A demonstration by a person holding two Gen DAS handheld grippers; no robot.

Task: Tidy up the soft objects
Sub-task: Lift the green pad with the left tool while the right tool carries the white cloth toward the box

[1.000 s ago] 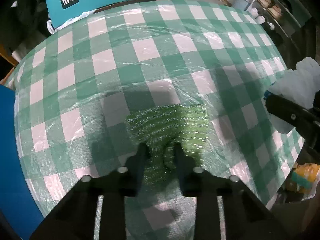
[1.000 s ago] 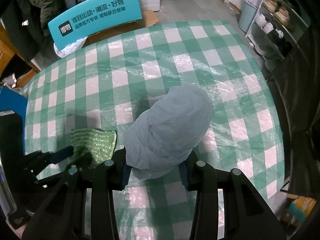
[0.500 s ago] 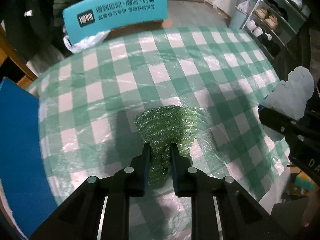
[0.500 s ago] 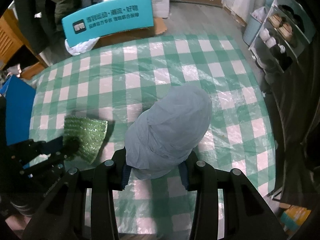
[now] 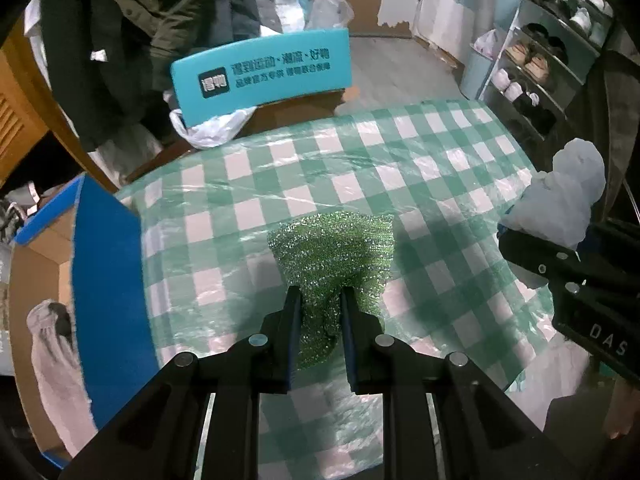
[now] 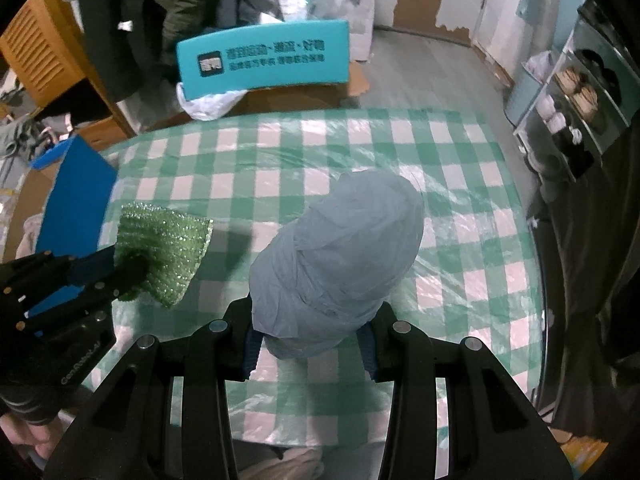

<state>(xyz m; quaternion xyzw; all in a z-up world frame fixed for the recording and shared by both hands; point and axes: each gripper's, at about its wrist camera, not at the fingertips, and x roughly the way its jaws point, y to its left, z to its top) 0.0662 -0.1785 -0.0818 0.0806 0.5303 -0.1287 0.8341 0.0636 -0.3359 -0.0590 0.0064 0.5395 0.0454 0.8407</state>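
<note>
My left gripper [image 5: 320,304] is shut on a glittery green scrub cloth [image 5: 336,248] and holds it lifted above the green-checked table [image 5: 320,168]. The cloth also shows in the right wrist view [image 6: 164,252], at the left. My right gripper [image 6: 308,340] is shut on a pale blue-grey bundled cloth [image 6: 340,248], held above the table [image 6: 460,160]. That bundle shows at the right of the left wrist view [image 5: 560,208].
A cardboard box with a blue flap [image 5: 108,280] stands off the table's left edge, with a grey soft item [image 5: 52,344] inside it. A teal sign board [image 5: 260,76] stands beyond the far edge. A shoe rack [image 5: 536,60] is at the right.
Both grippers have risen and pulled back with their cloths. The green cloth has left the table. The blue-flapped box has come into view at the left.
</note>
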